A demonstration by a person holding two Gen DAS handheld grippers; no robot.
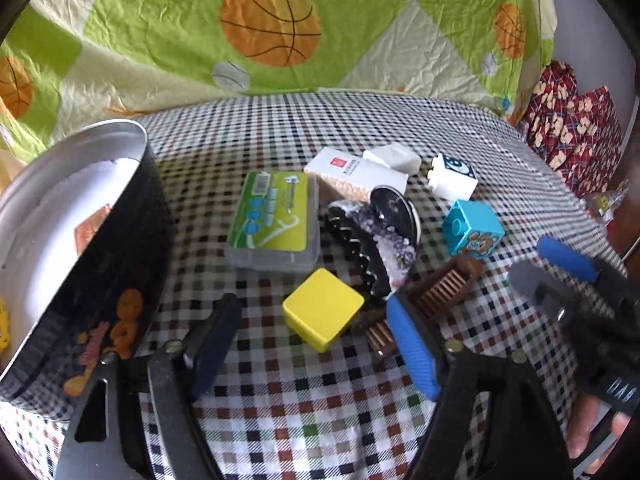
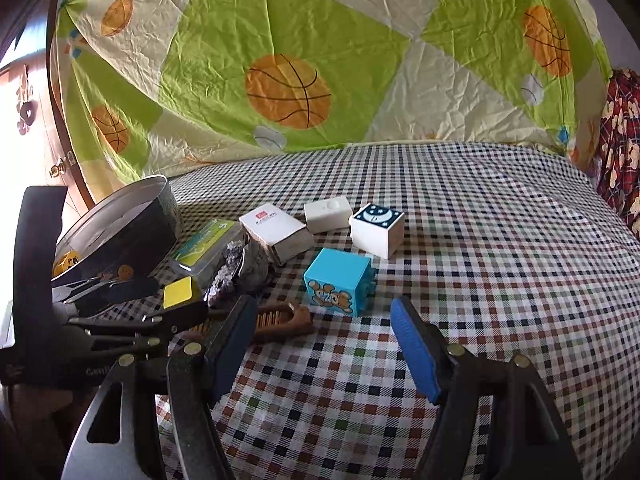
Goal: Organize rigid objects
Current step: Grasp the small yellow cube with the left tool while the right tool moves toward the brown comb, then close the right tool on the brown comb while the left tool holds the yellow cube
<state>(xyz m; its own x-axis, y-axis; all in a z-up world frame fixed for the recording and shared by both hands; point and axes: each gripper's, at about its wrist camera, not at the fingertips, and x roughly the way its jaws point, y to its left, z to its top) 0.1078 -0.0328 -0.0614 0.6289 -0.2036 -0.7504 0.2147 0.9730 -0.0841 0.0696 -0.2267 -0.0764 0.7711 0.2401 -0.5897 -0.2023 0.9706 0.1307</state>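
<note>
My left gripper point(image 1: 316, 308) is open, its fingers on either side of a yellow block point(image 1: 323, 313) on the checked cloth. A brown comb point(image 1: 442, 284) lies beside its right finger. A black round tin point(image 1: 86, 240) stands at the left. A green-labelled case point(image 1: 274, 220), a purple crystal rock point(image 1: 388, 236), a white box point(image 1: 356, 174), a white block point(image 1: 452, 176) and a blue bear block point(image 1: 472, 232) lie beyond. My right gripper point(image 2: 324, 308) is open and empty, just short of the blue bear block point(image 2: 336, 280); the comb point(image 2: 280, 318) is near its left finger.
The checked cloth point(image 2: 480, 280) stretches to the right. A green basketball-print sheet point(image 2: 288, 88) hangs behind. Red patterned fabric point(image 1: 576, 136) lies at the far right. The left gripper point(image 2: 120, 300) shows at the left in the right wrist view.
</note>
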